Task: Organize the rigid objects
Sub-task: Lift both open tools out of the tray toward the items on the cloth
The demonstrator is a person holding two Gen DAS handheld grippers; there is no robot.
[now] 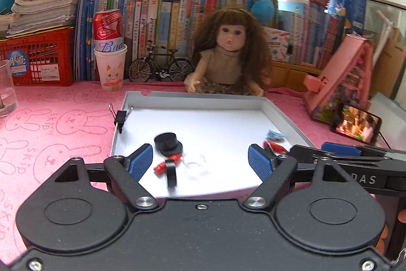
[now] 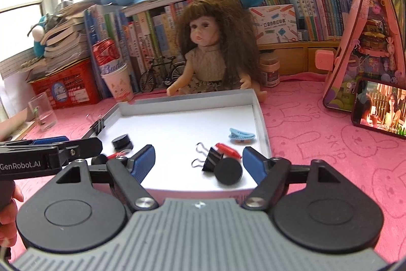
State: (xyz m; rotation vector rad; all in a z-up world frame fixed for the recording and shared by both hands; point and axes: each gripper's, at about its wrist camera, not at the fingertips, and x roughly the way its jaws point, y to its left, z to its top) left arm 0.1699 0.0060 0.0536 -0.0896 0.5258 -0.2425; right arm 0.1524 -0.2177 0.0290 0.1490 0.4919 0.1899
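Underneath, pink bunny-print cloth (image 1: 50,133) (bookshelves (image 1: 162,24) behind), left claw (image 1: 200,160) and right claw (image 2: 199,160) both spread.

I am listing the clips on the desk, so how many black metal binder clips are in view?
2. One black metal binder clip sits clamped on the left wall of the white tray; the other lies inside the tray, near its front right. Others may be hidden from view.
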